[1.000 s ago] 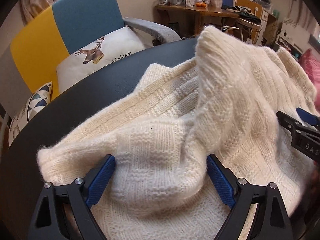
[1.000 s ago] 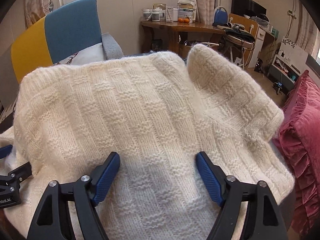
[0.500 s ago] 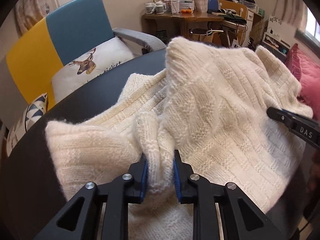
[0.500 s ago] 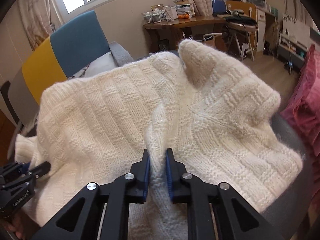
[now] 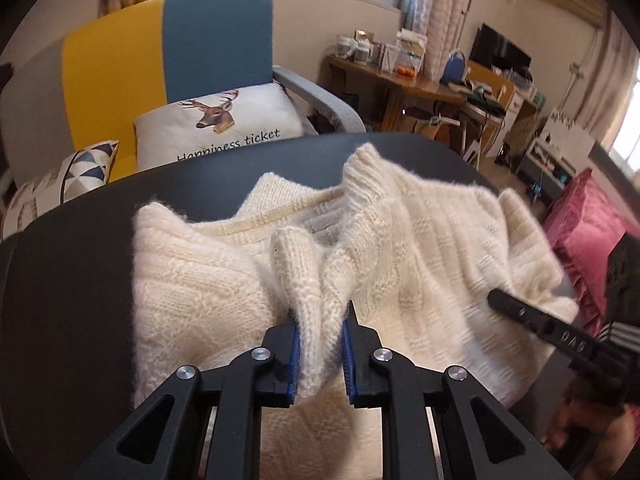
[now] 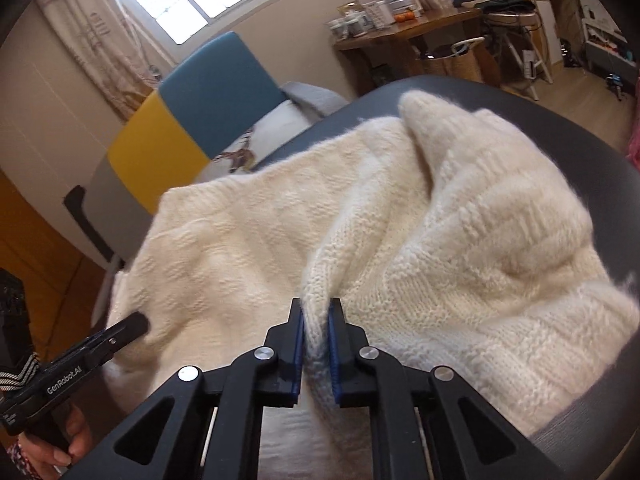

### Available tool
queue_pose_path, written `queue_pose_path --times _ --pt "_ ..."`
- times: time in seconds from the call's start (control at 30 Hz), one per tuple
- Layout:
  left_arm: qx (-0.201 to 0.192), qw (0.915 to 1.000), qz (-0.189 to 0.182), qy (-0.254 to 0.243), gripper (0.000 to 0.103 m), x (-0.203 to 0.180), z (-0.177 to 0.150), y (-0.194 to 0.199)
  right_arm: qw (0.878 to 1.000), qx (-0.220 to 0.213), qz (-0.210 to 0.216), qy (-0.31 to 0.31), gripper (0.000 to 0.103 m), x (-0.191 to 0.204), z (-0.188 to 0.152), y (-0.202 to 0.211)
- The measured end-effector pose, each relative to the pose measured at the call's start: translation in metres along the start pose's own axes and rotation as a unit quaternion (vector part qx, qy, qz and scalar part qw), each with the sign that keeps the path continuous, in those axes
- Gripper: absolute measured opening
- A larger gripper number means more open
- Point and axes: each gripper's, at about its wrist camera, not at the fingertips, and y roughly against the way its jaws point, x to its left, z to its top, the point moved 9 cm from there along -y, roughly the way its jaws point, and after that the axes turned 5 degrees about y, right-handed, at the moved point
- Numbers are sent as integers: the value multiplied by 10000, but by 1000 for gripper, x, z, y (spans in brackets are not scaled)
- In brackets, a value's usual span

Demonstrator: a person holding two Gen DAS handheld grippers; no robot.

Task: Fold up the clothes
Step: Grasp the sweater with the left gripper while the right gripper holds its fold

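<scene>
A cream-white chunky knitted sweater (image 5: 420, 264) lies bunched on a dark grey round table (image 5: 80, 280), filling the centre and right of the left wrist frame and most of the right wrist frame (image 6: 440, 240). Behind the table, at the upper left, stands a blue and yellow armchair (image 5: 160, 60) with a white cushion printed with a deer head (image 5: 216, 120); a cluttered wooden desk (image 5: 400, 80) is in the upper right and a pink ruffled cushion (image 5: 588, 232) at the right edge. The long axis of the sweater runs roughly from the lower left to the upper right in the right wrist view, but which end is the collar I cannot tell. The left gripper (image 5: 320, 344) has its blue pads narrow and pressed on a raised fold of the knit. The right gripper (image 6: 316, 344) is closing, almost together, with a thinner ridge of the sweater pinched between the pads.
</scene>
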Motion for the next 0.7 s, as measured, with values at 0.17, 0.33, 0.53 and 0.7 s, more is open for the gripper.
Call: queue_pose_path --times 0.17,0.33,0.53,0.7 --pt "-360 9984 -389 185 17 9 8 46 9971 14 758 -29 10 55 1 -3" --pt "-537 9951 -686 472 17 26 6 78 9879 166 1539 -134 10 110 -4 -9" --pt "-853 9887 -780 957 17 78 -6 118 9780 416 2041 63 9 160 -27 -10" --pt "-1170 9854 -574 1095 17 123 -22 152 9682 769 2361 298 9 210 -51 -29"
